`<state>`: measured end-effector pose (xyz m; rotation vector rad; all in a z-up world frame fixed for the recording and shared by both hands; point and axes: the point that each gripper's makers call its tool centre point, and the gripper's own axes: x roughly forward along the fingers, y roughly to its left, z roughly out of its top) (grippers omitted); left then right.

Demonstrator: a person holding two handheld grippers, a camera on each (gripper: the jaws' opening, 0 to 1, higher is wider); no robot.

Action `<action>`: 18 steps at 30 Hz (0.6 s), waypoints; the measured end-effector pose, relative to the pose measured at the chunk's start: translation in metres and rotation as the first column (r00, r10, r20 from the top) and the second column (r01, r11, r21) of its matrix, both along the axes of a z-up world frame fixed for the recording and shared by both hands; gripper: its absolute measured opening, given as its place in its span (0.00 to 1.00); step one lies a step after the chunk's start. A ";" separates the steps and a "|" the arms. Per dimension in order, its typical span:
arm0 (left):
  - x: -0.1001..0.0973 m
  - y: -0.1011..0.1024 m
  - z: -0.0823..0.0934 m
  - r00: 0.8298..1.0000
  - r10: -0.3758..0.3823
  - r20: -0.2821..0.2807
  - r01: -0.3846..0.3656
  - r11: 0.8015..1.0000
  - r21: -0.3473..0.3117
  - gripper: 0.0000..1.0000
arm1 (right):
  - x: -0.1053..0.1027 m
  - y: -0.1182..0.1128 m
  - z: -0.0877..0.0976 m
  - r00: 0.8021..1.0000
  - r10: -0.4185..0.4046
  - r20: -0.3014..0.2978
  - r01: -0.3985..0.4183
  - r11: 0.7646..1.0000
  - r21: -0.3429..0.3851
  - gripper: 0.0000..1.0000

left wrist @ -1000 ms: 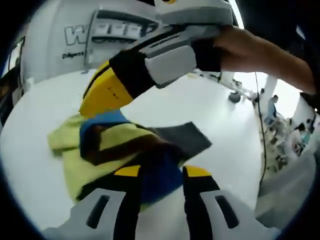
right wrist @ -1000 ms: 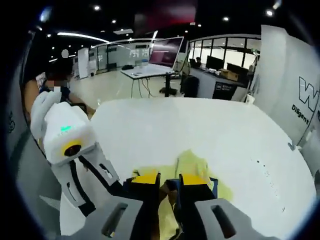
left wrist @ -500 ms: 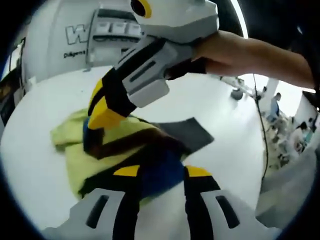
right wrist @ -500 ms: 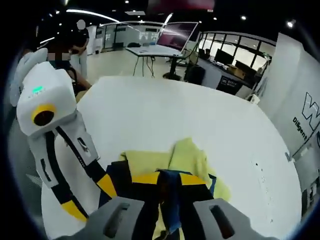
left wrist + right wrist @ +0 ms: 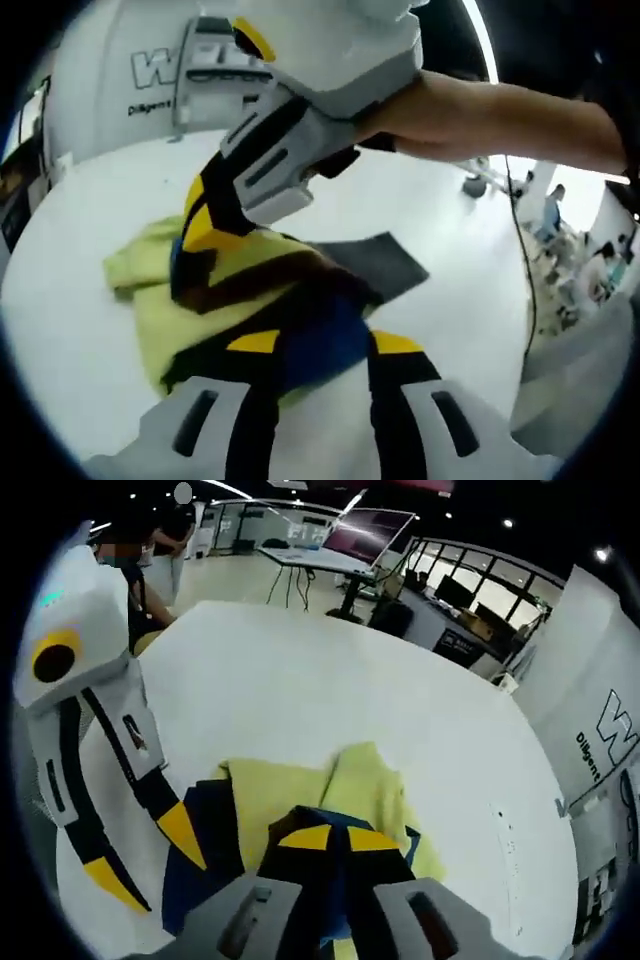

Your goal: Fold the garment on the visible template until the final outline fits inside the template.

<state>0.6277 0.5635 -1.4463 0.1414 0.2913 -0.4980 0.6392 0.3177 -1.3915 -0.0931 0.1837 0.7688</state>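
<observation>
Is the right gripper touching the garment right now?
Touching. In the left gripper view, the right gripper presses its yellow tips into the yellow-green and blue garment, no gap between them.

Both cameras ride close above the white worktop (image 5: 80,290), facing one another; each looks across the garment (image 5: 300,800).

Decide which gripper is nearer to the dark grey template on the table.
Left. The left gripper sits at the garment's edge just short of the dark grey template; the right gripper pinches the garment on its far side, away from the template.
</observation>
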 end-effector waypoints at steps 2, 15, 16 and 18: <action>0.004 -0.006 -0.019 0.998 -0.041 -0.041 0.042 0.999 0.018 0.29 | 0.011 0.006 -0.004 1.000 0.024 -0.011 -0.025 0.999 -0.022 0.00; 0.044 -0.068 -0.099 0.959 -0.205 -0.197 0.211 0.978 0.007 0.29 | 0.070 0.041 -0.047 0.989 0.120 -0.083 -0.133 0.977 -0.165 0.00; 0.047 -0.072 -0.104 0.956 -0.213 -0.202 0.216 0.976 -0.008 0.29 | 0.071 0.041 -0.048 0.989 0.125 -0.084 -0.137 0.977 -0.163 0.00; 0.047 -0.086 -0.111 0.951 -0.217 -0.219 0.215 0.976 -0.033 0.29 | 0.074 0.043 -0.051 0.987 0.138 -0.085 -0.151 0.973 -0.172 0.00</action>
